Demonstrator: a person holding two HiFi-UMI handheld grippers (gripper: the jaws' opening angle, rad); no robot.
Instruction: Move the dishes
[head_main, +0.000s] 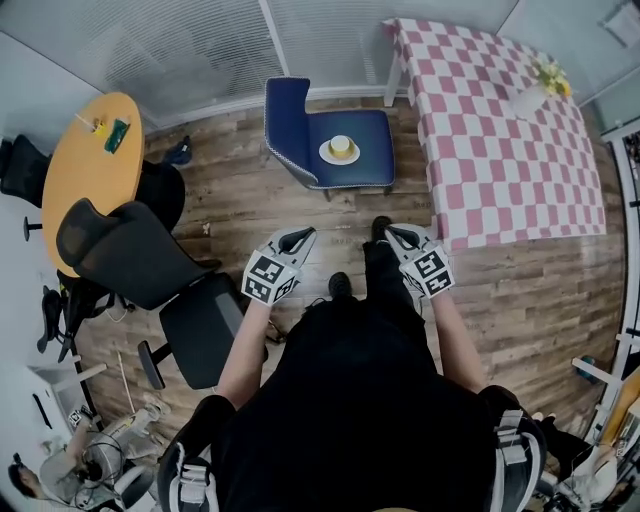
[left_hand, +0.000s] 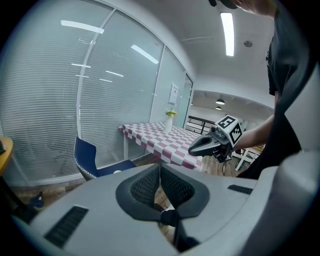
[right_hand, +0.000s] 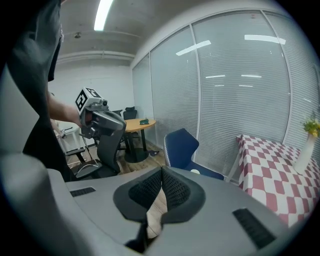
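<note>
The person's bare forearms (head_main: 245, 350) reach forward side by side. The left hand-held gripper (head_main: 299, 236) and right hand-held gripper (head_main: 398, 236) tilt downward, jaws closed together, holding nothing.

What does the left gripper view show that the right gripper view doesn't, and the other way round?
Only the left gripper view: the right tool and a black railing beyond the table. Only the right gripper view: the left tool, a round orange table and a black office chair. Both: the blue chair with a sliver of white plate on its seat, the checked table, its vase of yellow flowers, the window blinds. Each shows its own jaws shut.
</note>
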